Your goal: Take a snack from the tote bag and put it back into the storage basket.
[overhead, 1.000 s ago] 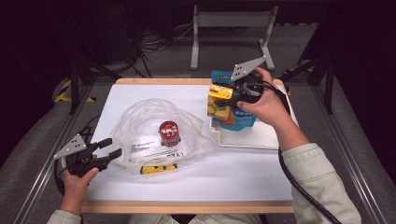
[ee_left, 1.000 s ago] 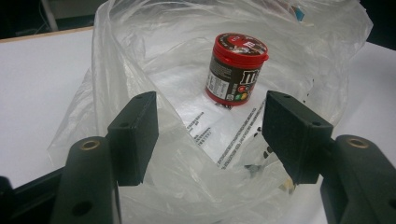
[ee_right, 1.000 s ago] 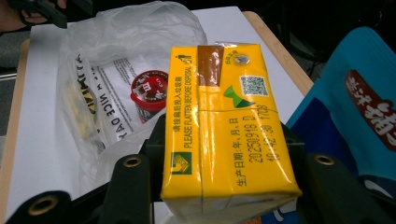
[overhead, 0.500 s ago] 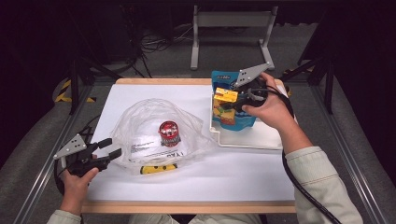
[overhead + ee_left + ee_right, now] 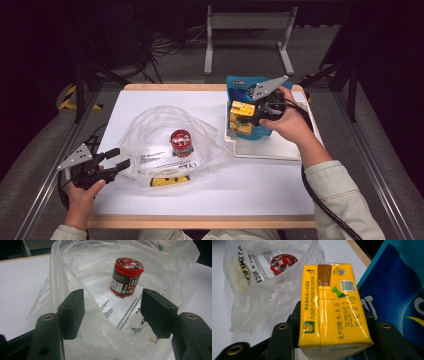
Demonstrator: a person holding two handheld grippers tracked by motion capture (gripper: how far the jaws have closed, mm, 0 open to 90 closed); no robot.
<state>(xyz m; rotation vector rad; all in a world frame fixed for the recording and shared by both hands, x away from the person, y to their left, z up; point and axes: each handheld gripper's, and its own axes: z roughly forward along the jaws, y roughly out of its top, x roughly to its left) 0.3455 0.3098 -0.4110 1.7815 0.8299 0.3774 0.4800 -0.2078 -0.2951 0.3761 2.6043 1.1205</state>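
Note:
A clear plastic bag [image 5: 160, 130] lies open on the white table, with a red-lidded candy can [image 5: 181, 142] upright inside it. My left gripper [image 5: 114, 161] rests at the bag's left edge. In the left gripper view it [image 5: 112, 301] is open; loose plastic of the bag [image 5: 75, 270] lies between the jaws, and the can [image 5: 126, 276] stands beyond them. My right gripper [image 5: 245, 116] is shut on a yellow drink carton [image 5: 242, 111], held over the white tray [image 5: 285, 147] in front of a blue pouch [image 5: 240, 84]. In the right gripper view, black jaws flank the carton [image 5: 332, 315].
The tray sits at the table's right side with the blue pouch [image 5: 392, 295] standing in it. The bag [image 5: 262, 297] and can [image 5: 283, 262] lie to the carton's left. A metal stand [image 5: 250, 30] and cables are on the floor beyond the table's far edge.
My right gripper has sunk a little with the yellow carton, closer to the tray. The left gripper, bag and can have stayed put.

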